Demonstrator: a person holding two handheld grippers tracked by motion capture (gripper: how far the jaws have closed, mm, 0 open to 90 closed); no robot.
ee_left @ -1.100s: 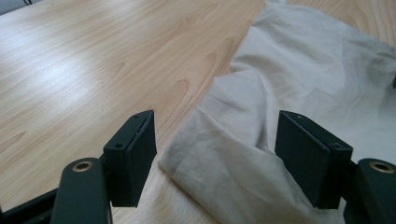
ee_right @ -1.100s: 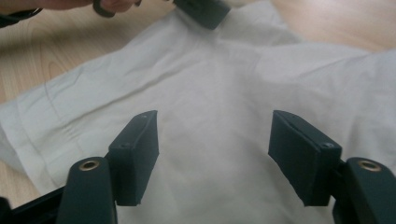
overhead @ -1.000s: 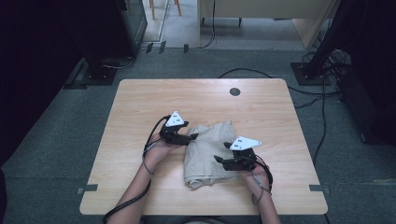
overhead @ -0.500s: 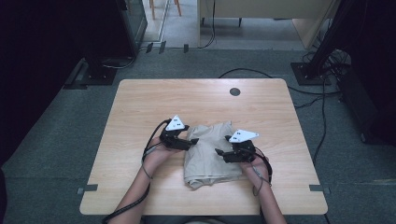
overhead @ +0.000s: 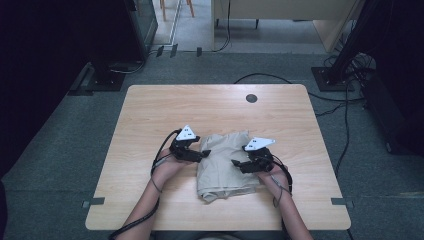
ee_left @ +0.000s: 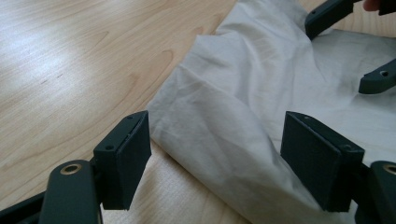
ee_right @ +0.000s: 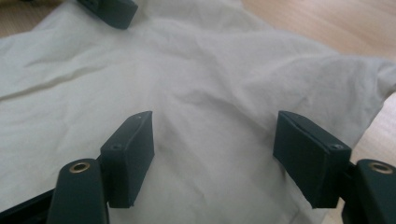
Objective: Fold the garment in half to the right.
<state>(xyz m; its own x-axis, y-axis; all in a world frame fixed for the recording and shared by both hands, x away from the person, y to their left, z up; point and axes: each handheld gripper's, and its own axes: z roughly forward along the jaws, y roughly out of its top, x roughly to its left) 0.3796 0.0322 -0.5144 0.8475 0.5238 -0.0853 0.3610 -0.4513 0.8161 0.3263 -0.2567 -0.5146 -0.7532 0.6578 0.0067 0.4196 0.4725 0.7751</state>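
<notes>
A: Beige cotton, folded into a rumpled rectangle: that folded beige cloth [overhead: 223, 165] lies on the pale wooden table [overhead: 150, 115], toward the near edge and a little right of centre.

B: And a tool on either side of it. The left gripper [overhead: 204, 154] is at the cloth's far-left corner, the right gripper [overhead: 235, 163] at its right edge, tips pointing inward at each other.

A: Look at the left gripper view: jaws spread wide, having just been opening, the cloth's creased edge running between the black pads [ee_left: 128, 156] with nothing pinched.

B: Same story on the other side. The right gripper's [ee_right: 212, 158] jaws have been easing apart too, and they stand released over the fabric, pads clear of it.

A: The left gripper's [ee_left: 215, 163] camera also catches the other tool's black tips at the far side of the cloth.

B: Fabric flat, wrinkled, resting free on the wood.
</notes>
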